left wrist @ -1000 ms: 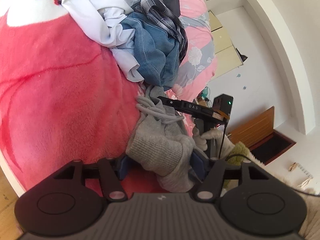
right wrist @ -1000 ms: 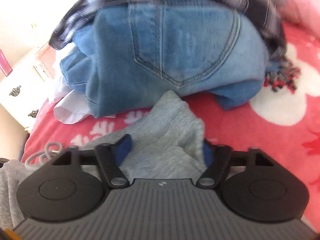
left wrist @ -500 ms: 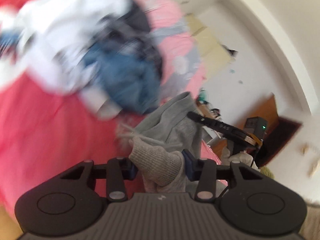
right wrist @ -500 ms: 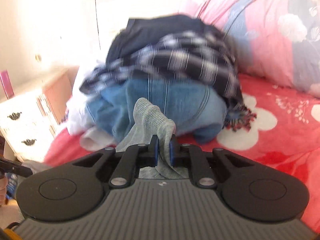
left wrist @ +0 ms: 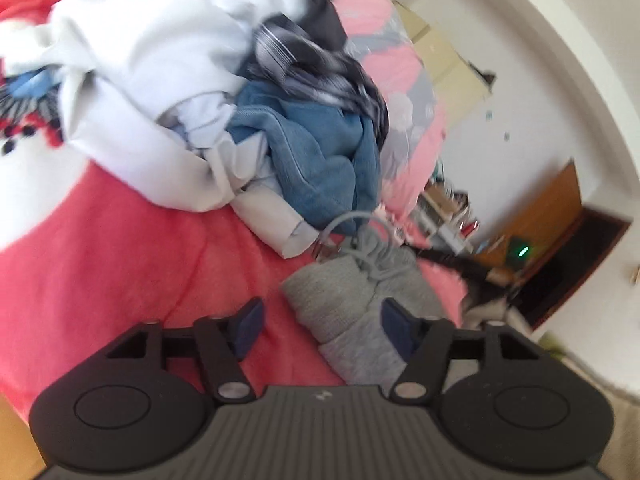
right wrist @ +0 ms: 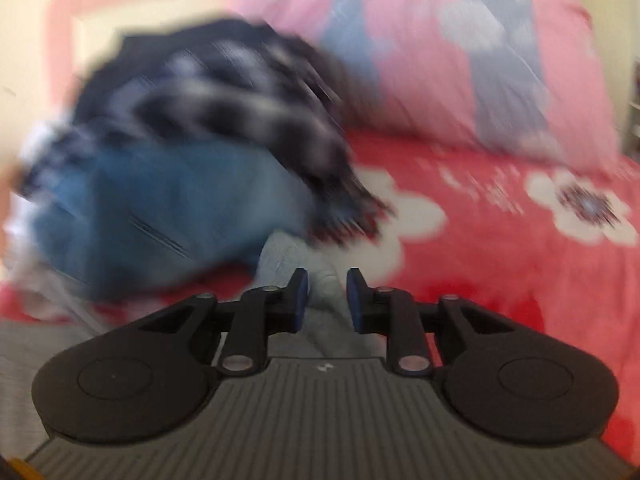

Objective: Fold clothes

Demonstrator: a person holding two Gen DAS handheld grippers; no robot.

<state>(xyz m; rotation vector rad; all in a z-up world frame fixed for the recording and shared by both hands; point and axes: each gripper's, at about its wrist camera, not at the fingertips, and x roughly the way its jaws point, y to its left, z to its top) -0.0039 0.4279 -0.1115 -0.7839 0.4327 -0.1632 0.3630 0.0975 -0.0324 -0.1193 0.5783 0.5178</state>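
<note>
L gripper [left wrist: 318, 326] jaws just opened, released; grey garment [left wrist: 352, 300] lies between, pads clear. R gripper [right wrist: 327, 294] jaws just parted, grey cloth between, grip unclear w/ blur.

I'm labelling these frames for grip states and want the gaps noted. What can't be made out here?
- Right wrist view: motion blur hides whether the right claw pinches the grey sweatpants.
- Left wrist view: the left claw body covers the sweatpants' near end.
- The jeans lie half-buried under the plaid shirt.

The left tongs [left wrist: 318, 322], earlier clamped on the grey knitted garment [left wrist: 352, 300], have been opened; it lies on the red bed. The right tongs [right wrist: 327, 298] have been parted slightly, cloth between them.
</note>
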